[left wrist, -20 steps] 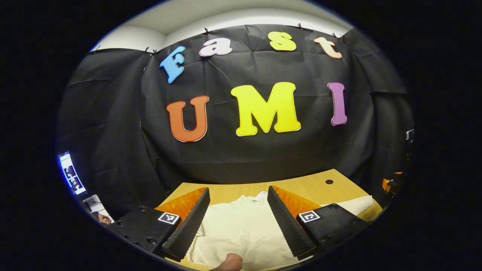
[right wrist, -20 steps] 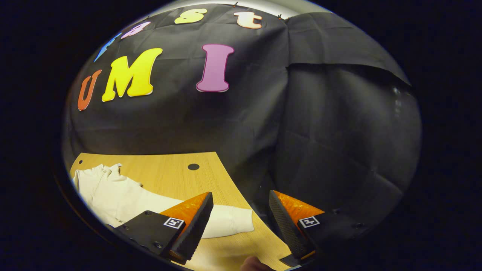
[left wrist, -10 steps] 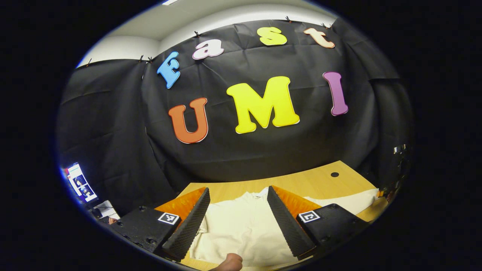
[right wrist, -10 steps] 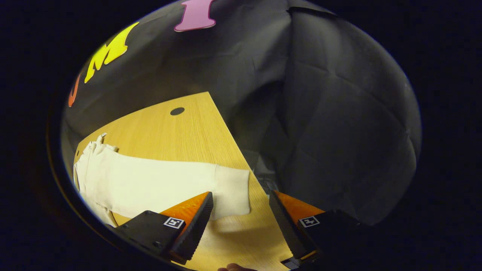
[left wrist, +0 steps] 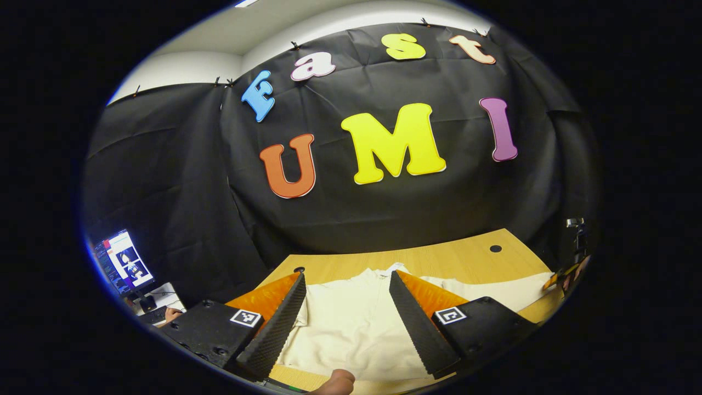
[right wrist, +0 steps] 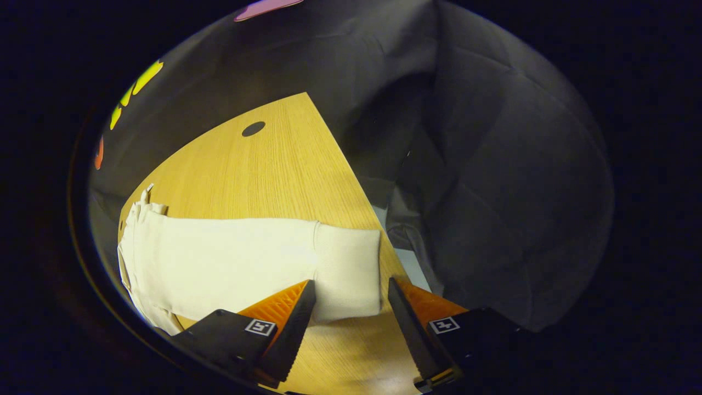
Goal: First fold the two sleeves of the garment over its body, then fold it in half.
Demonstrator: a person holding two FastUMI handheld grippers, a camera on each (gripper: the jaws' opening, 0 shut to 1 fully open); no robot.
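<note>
A cream long-sleeved garment (left wrist: 351, 323) lies flat on the wooden table (left wrist: 449, 260), collar toward the booth wall. My left gripper (left wrist: 346, 318) hovers open above its body, with cloth showing between the fingers and no contact. One sleeve (left wrist: 504, 291) stretches to the right across the table. In the right gripper view that sleeve (right wrist: 241, 263) ends in a ribbed cuff (right wrist: 348, 274) near the table's right edge. My right gripper (right wrist: 350, 323) is open, just short of the cuff and tilted down at it. The other gripper (left wrist: 565, 274) shows small at the far right beside the sleeve's end.
A round dark hole (right wrist: 253, 129) sits in the table (right wrist: 274, 164) near its far right corner. The table's right edge drops off close to the cuff. A lit screen (left wrist: 123, 263) stands low at the far left. A fingertip (left wrist: 337, 382) shows at the bottom edge.
My right gripper has tipped downward and come closer to the sleeve cuff, which now lies just ahead of its fingers. My left gripper has shifted only slightly above the body.
</note>
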